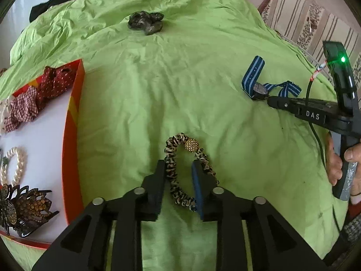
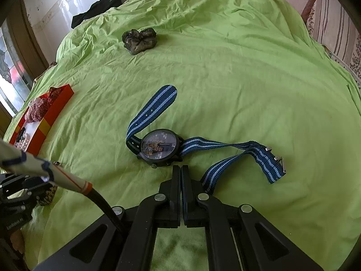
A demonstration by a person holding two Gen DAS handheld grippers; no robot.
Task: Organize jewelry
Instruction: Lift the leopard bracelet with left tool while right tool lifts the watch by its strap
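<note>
Left hand-held gripper (image 1: 178, 169) straddles leopard-print scrunchie (image 1: 180, 176) on green sheet (image 1: 180, 79).

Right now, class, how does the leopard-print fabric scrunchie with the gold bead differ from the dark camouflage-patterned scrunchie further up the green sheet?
The leopard-print scrunchie lies as an open, thin loop; the camouflage scrunchie is bunched into a thick clump. The leopard-print one carries a gold bead; the camouflage one shows none. The left gripper straddles one side of the leopard-print one; nothing is near the camouflage one. Both rest on the green sheet, outside the orange tray.
</note>
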